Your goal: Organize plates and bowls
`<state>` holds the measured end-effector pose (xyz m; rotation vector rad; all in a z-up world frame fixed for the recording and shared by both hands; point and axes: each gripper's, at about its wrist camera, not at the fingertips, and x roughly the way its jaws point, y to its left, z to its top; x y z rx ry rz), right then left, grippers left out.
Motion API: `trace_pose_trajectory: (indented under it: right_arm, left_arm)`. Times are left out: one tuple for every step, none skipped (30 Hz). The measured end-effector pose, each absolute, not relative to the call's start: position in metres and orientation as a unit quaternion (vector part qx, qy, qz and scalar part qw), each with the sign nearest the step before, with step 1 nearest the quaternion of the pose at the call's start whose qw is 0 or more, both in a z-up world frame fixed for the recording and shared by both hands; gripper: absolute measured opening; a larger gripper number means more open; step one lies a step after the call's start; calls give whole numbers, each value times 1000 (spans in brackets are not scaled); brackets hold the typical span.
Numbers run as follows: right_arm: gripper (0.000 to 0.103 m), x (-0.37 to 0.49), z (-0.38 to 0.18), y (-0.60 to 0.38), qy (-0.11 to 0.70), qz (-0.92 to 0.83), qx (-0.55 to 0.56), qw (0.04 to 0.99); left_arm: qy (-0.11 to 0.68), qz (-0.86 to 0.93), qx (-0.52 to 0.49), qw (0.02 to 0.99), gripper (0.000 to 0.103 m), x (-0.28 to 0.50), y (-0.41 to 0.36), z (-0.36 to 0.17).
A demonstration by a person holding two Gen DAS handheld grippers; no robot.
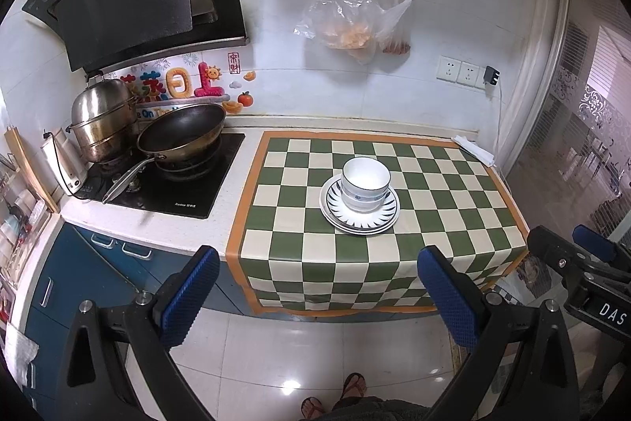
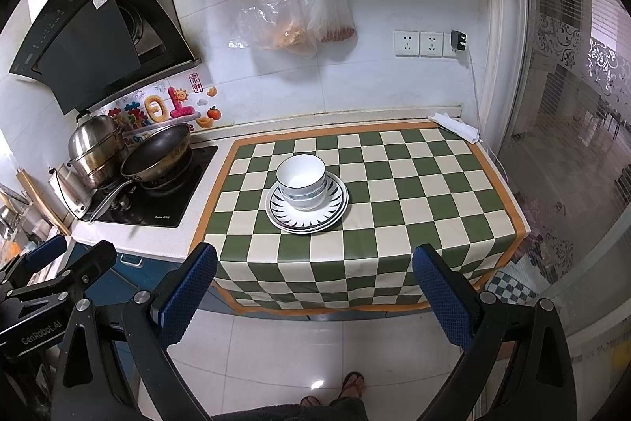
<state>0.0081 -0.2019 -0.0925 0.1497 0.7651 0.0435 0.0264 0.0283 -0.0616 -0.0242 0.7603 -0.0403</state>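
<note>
White bowls (image 1: 365, 187) (image 2: 301, 186) sit nested in a stack on stacked white plates with a dark ray pattern (image 1: 379, 217) (image 2: 333, 210), in the middle of the green-and-cream checked cloth (image 1: 434, 184) (image 2: 414, 192) on the counter. My left gripper (image 1: 317, 296) is open, held over the floor in front of the counter edge, well short of the dishes. Likewise, my right gripper (image 2: 315, 292) is open and empty at the same distance. In the left wrist view the right gripper's body (image 1: 583, 263) shows at the right edge; in the right wrist view the left gripper's body (image 2: 59, 275) shows at the left edge.
Left of the cloth is a black hob (image 1: 185, 184) with a dark frying pan (image 1: 181, 137) (image 2: 157, 152) and a steel steamer pot (image 1: 104, 123) (image 2: 96, 148). Plastic bags (image 1: 355, 22) (image 2: 292, 14) hang on the wall. A folded white cloth (image 2: 455, 127) lies at the back right. A person's sandalled feet (image 2: 339, 391) stand on the tiled floor.
</note>
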Motion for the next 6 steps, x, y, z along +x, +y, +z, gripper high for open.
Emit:
trace_pose_trajectory:
  right_arm:
    - [101,8,-93,-202,373,21,73,925]
    - [101,8,-93,-202,373,21,72,925]
    - [101,8,-93,-202,373,21,72,925]
    - [101,8,-93,-202,373,21,73,925]
    - [101,8,-93,-202,373,21,73,925]
    - [101,7,-93,-202,372,21,73,925]
  left_arm:
    - [371,-19,-12,929,103,26,28,-62]
    - [370,-20,-12,929,103,26,29,-61]
    - [370,-19,-12,929,103,27,30,-61]
    - [370,-19,-12,929,103,27,30,-61]
    - [369,-20,-12,929,103,26,31,-61]
    - [369,-21,-12,929,103,27,34,-59]
